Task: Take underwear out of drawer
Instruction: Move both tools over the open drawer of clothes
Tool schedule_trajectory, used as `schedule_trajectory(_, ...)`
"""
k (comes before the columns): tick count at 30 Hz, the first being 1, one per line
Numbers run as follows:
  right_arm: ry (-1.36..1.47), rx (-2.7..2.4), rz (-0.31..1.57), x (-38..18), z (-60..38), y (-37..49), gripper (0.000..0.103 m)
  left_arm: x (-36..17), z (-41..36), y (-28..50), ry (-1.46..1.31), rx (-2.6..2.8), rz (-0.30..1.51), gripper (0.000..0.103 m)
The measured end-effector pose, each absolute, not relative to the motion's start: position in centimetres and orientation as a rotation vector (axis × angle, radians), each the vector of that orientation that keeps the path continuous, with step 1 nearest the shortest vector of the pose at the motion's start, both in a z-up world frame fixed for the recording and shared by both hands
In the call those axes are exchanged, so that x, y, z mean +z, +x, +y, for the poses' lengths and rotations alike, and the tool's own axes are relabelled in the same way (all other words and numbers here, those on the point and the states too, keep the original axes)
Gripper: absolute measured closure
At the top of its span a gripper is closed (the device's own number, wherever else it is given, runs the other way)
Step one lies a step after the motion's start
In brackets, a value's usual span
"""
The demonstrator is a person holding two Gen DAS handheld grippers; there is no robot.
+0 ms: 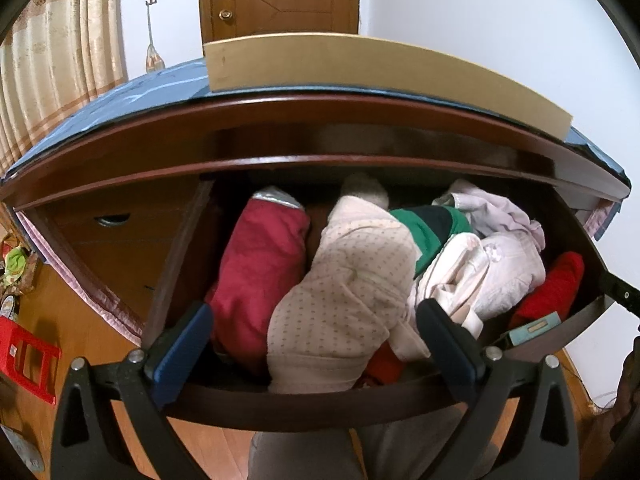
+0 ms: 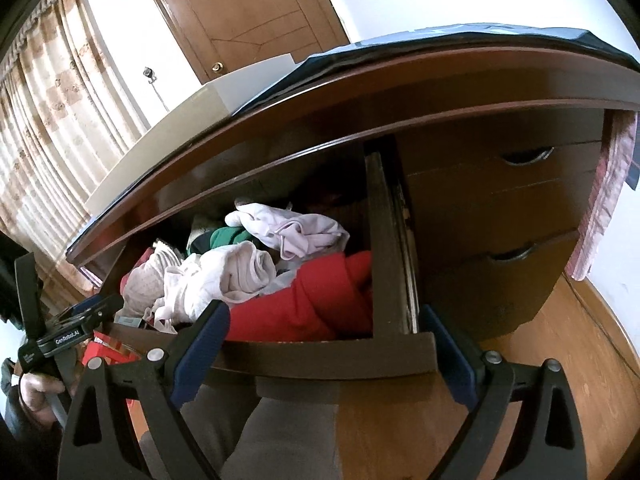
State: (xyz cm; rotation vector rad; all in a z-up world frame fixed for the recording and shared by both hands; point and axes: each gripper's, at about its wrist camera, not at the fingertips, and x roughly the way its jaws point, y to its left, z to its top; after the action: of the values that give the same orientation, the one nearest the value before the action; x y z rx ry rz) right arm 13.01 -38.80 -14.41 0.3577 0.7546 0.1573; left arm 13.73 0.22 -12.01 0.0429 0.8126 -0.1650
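The dark wooden drawer (image 1: pixel 312 408) stands pulled open and full of folded clothes. In the left wrist view a pink dotted garment (image 1: pixel 344 292) lies in the middle, a dark red one (image 1: pixel 260 264) to its left, pale pink underwear (image 1: pixel 492 268) and a green-black piece (image 1: pixel 432 228) to its right. My left gripper (image 1: pixel 316 332) is open, its fingers on either side of the dotted garment, just above the drawer front. My right gripper (image 2: pixel 324 340) is open over the drawer's right front corner (image 2: pixel 404 352), near a bright red garment (image 2: pixel 320 300) and pale underwear (image 2: pixel 224 276).
The dresser top carries a blue cover (image 1: pixel 132 92) and a beige board (image 1: pixel 360 64). Closed drawers with recessed handles (image 2: pixel 524 158) are to the right of the open one. A red plastic stool (image 1: pixel 28 356) stands on the wooden floor at left. A door and curtains are behind.
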Motion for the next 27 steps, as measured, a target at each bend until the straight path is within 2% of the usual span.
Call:
schedule_trajectory(20,0.358,0.163,0.761,-13.9,-39.6,12.7,0.006,-12.2,0.2,13.1,0.046,-0.194,0.843,0.003)
schedule_trajectory(23,0.357,0.135,0.756,-13.8,-39.4,12.6,0.006,-11.6,-0.3,13.4,0.118,-0.225,0.847,0.003)
schedule_trajectory(27,0.377,0.093,0.655,-12.1,-39.9,11.8,0.006,-10.2,-0.7,14.0,0.171,-0.250,0.797,0.003)
